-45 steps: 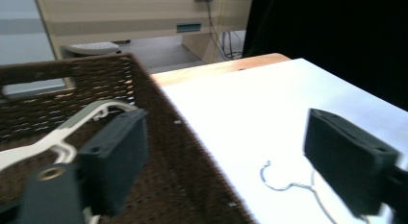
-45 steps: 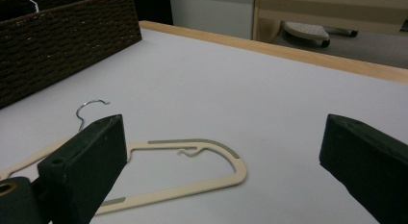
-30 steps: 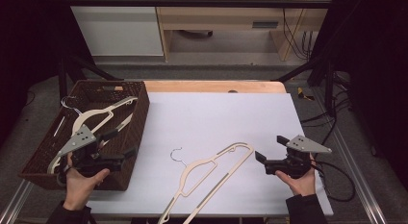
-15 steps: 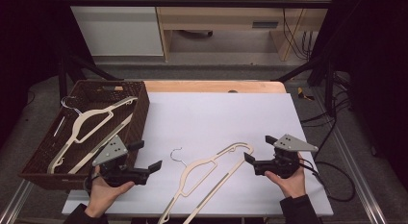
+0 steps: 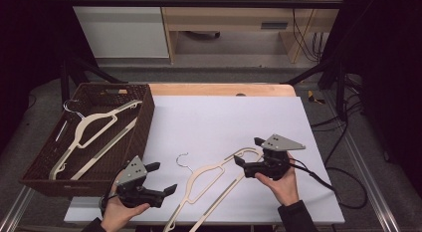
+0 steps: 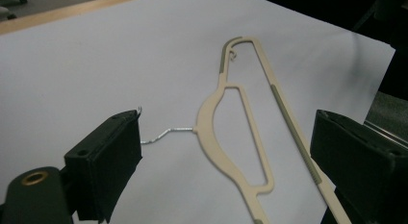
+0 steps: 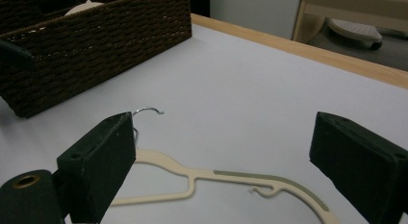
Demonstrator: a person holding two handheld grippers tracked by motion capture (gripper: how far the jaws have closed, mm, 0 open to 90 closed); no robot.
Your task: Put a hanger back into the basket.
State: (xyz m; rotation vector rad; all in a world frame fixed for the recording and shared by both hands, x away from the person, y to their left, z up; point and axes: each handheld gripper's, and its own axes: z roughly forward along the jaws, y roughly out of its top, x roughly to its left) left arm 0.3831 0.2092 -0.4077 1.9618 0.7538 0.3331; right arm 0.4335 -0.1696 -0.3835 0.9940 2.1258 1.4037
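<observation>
High view: cream hanger lies flat on the white table, right of the wicker basket; left gripper and right gripper flank it, jaws apart, seemingly poised to lift both ends.

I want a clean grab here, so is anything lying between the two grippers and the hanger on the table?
Nothing visible. The left gripper and right gripper face the cream hanger across bare white table, jaws open.
</observation>
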